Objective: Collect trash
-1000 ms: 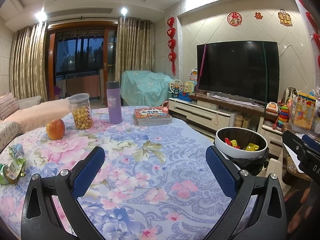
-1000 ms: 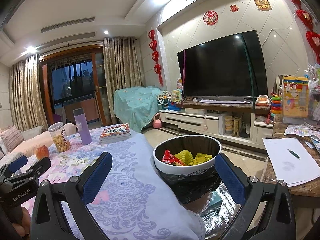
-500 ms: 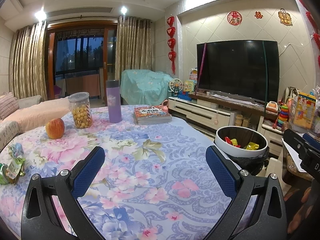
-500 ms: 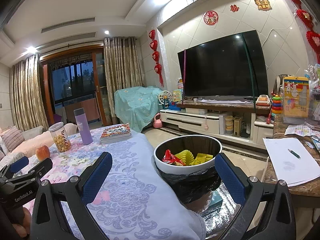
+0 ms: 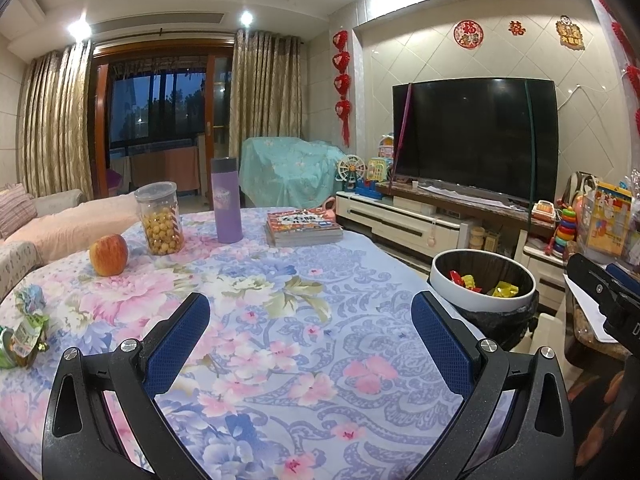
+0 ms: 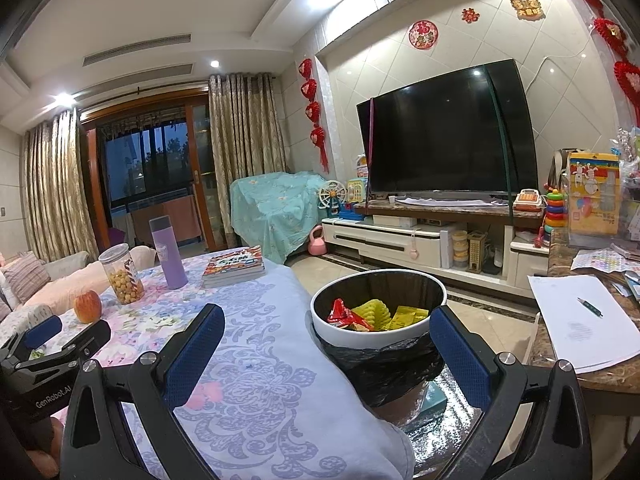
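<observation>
left wrist view: left gripper (image 5: pixel 310 334) fingers spread wide with nothing between them, above the floral tablecloth (image 5: pixel 280 320); counted beyond the fingertips: one apple (image 5: pixel 108 255), one snack jar (image 5: pixel 159 219), one purple bottle (image 5: pixel 227 200), one book stack (image 5: pixel 304 227). crumpled wrappers (image 5: pixel 24 330), at least two, lie outside the left finger at the frame edge. right wrist view: right gripper (image 6: pixel 326 346) also spread and empty, one trash bin (image 6: pixel 378 312) between its fingertips, nearer the right one, holding red and yellow wrappers.
</observation>
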Motion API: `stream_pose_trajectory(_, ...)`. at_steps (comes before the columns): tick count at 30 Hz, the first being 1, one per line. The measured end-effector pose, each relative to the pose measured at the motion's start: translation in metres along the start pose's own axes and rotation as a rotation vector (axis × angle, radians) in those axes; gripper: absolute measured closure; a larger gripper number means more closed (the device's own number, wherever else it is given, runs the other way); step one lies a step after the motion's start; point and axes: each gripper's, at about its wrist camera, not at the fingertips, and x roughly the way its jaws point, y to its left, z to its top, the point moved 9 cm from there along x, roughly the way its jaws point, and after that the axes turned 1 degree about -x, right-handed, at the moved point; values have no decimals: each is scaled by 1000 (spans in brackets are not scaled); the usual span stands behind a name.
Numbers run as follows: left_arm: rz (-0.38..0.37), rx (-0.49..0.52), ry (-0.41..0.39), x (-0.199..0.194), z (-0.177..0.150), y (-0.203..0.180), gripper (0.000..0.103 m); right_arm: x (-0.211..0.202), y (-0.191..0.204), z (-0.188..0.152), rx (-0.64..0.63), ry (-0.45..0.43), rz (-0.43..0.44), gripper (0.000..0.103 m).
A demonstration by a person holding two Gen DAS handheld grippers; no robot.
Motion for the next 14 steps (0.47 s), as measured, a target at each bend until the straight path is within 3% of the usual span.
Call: stream_pose_trajectory(14, -12, -10, 13, 4, -4, 2, 0, 0, 1, -2, 3, 7, 7, 0)
